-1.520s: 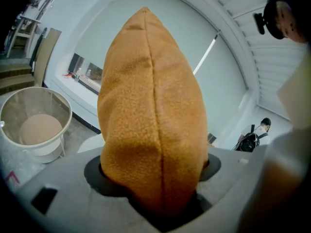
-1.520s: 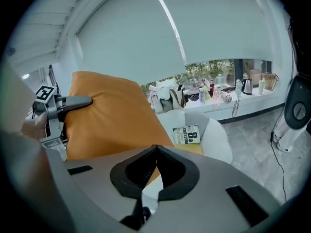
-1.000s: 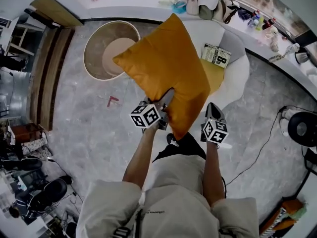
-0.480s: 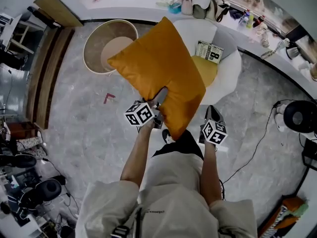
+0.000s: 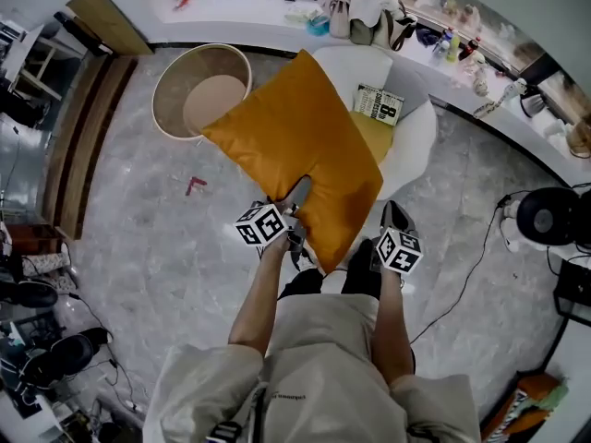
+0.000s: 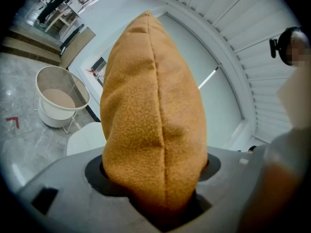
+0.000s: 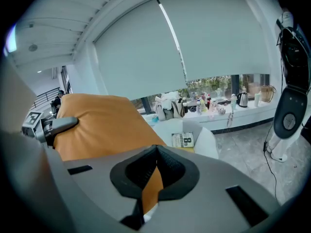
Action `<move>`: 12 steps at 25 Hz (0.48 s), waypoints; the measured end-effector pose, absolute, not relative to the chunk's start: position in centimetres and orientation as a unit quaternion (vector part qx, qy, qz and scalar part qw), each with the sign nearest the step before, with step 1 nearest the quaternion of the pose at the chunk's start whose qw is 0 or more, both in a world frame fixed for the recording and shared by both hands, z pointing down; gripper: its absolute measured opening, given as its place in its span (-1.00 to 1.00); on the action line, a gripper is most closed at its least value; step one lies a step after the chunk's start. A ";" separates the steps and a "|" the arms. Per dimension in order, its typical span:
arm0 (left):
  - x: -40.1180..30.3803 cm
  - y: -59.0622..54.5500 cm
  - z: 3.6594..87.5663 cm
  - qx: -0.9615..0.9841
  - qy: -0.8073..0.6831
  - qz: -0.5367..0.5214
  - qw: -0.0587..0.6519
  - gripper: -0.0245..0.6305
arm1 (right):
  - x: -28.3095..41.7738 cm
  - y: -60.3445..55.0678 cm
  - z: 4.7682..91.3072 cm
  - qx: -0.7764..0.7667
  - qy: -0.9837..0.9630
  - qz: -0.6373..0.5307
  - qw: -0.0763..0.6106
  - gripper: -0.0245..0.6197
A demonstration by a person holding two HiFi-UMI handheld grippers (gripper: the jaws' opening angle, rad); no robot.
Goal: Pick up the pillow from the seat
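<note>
We are holding the orange pillow [image 5: 297, 143] off the floor and clear of the white seat [image 5: 417, 137], gripping it with both tools. The left gripper [image 5: 296, 209] is clamping its jaws onto the pillow's thick lower part, so the stuffing is bulging between them and the seam is running straight up ahead of that tool. The right gripper [image 7: 154, 152] is pinching a thin strip of the orange fabric near the pillow's lower corner, with its jaws nearly meeting, while the rest of the pillow is spreading out to that tool's left. The seat is sitting ahead of the right gripper and below the pillow, carrying a printed booklet [image 5: 377, 105] on a yellow cushion [image 5: 375, 137]. A round basket [image 5: 199, 89] is standing on the floor ahead and to the left of the left gripper, well apart from the seat
</note>
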State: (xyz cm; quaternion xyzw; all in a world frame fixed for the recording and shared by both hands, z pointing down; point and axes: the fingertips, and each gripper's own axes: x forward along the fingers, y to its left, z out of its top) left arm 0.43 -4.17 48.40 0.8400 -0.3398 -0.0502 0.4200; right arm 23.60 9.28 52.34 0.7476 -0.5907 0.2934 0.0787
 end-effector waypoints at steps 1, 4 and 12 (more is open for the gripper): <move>0.9 -3.6 48.4 0.838 -0.344 -0.052 0.421 0.10 | 24.3 9.2 52.2 0.744 -0.596 0.292 0.081 -0.90; 2.0 -2.1 48.4 0.832 -0.354 -0.060 0.423 0.09 | 25.9 9.1 52.2 0.733 -0.610 0.289 0.086 -0.90; 5.5 1.5 47.4 0.808 -0.402 -0.101 0.419 0.09 | 31.1 9.9 51.7 0.697 -0.651 0.284 0.099 -0.90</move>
